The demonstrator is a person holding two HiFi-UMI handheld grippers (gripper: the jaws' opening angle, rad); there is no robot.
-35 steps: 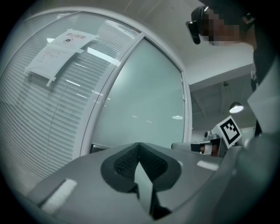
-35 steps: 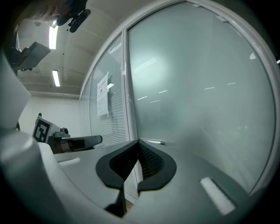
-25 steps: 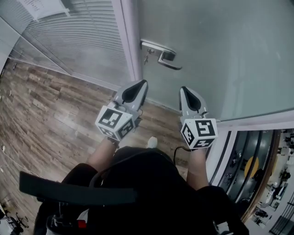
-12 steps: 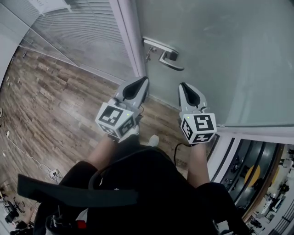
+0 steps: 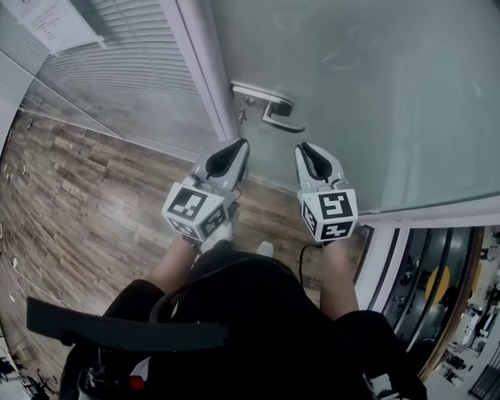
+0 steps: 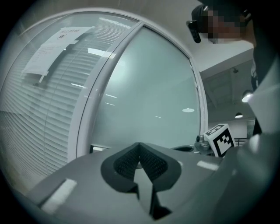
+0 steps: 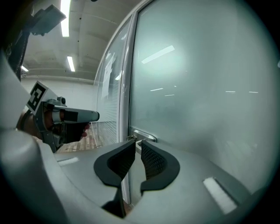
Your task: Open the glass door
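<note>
The frosted glass door (image 5: 375, 78) stands shut, its silver lever handle (image 5: 280, 112) by the left edge. My right gripper (image 5: 306, 147) hovers a little short of the handle and just to its right, not touching it. In the right gripper view the handle (image 7: 142, 134) shows just beyond the right gripper (image 7: 138, 142); its jaws have just been opening and stand a narrow crack apart with nothing between them. My left gripper (image 5: 238, 144) floats beside it, facing the door frame (image 5: 199, 70). The left gripper (image 6: 139, 146) has its pads meeting at the tip, empty.
Left of the frame is a glass wall with blinds (image 5: 117, 55) and a taped paper notice (image 5: 51, 23). Wood-look floor (image 5: 70, 195) lies below. The door's right edge meets another glazed partition (image 5: 406, 266). The person's dark clothing fills the bottom of the head view.
The right gripper has drifted a little left and closer to the handle, and its jaws have parted slightly. The left gripper has hardly moved.
</note>
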